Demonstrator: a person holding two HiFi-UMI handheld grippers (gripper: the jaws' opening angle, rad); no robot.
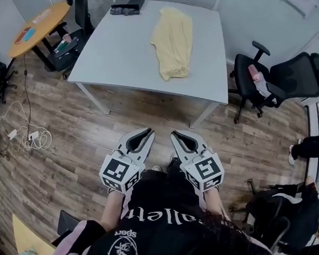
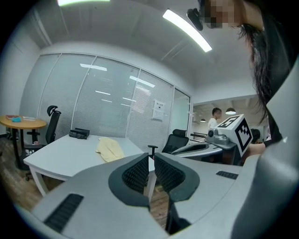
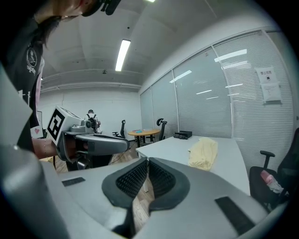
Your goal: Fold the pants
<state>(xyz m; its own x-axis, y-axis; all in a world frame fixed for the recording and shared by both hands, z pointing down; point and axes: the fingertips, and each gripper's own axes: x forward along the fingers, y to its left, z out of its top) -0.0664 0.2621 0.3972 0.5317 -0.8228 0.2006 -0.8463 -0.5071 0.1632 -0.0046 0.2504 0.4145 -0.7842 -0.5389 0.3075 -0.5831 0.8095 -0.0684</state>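
Clenched on nothing, side by side above the wooden floor [image 1: 86, 128]: left tongs [image 1: 147, 134], right tongs [image 1: 176, 137]. Well apart, on the grey counter [image 1: 122, 53]: yellow pants [image 1: 172, 41], lying loosely.

Bright, even light from ceiling strips [image 2: 187, 30]; sharp focus, strong fisheye bending and dark corners throughout.
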